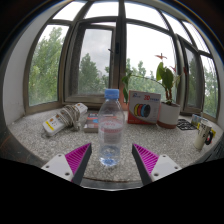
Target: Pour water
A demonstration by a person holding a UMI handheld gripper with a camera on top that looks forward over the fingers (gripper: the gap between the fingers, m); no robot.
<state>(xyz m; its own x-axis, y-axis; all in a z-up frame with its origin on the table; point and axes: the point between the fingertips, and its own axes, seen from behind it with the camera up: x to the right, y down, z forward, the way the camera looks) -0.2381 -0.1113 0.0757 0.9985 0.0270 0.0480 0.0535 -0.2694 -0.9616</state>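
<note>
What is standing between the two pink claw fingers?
In the gripper view, a clear water bottle with a blue cap stands on the sill between the open claw fingers, with a gap at each side.

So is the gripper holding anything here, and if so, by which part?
Nothing is held. The water bottle stands on the sill between the open fingers of the gripper, with a gap at each side of its lower body.
</note>
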